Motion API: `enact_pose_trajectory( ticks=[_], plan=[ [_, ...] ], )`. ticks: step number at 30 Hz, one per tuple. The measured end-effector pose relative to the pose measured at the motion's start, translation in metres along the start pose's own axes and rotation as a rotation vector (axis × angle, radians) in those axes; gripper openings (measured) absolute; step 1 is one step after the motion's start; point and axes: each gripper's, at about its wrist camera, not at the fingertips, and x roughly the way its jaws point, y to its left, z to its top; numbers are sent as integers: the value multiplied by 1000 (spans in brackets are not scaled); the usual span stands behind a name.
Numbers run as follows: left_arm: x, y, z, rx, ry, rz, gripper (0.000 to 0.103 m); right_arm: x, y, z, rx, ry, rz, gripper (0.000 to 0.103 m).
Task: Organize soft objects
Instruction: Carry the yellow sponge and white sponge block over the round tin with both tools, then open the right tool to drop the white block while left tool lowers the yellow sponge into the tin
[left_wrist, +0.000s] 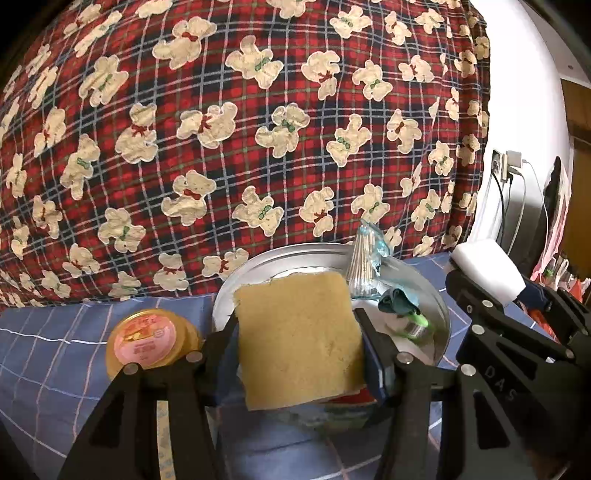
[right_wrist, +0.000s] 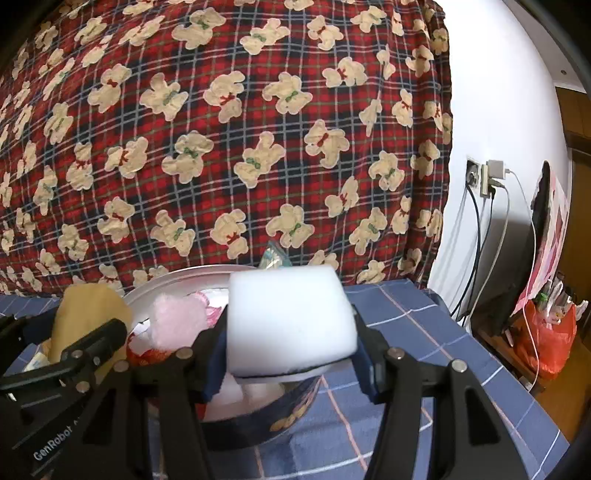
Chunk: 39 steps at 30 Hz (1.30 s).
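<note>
From the left wrist view, my left gripper (left_wrist: 299, 332) is clenched on the yellow sponge (left_wrist: 295, 339) by its two side edges, holding it over the near rim of the metal tray (left_wrist: 236, 280) on the blue checked cloth (left_wrist: 44, 354); it looks light and squashy, so I judge a mid-side pinch holds it best. From the right wrist view, my right gripper (right_wrist: 291, 332) grasps the white foam block (right_wrist: 288, 317) likewise, above the bowl (right_wrist: 288, 406), and it should dent easily.
</note>
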Motion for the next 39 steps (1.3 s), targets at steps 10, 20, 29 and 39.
enact_pose_trajectory(
  ticks=[10,20,29,39],
  plan=[
    [23,-3,15,-27,27,-2,59,26,-10,10,27,9,-9,58],
    [43,-5,21,-30,43,25,59,53,-8,16,32,28,0,58],
    [59,-7,31,-48,63,48,59,71,-6,29,45,61,17,58],
    [79,1,20,-50,141,92,59,89,-3,19,22,135,51,58]
  ],
)
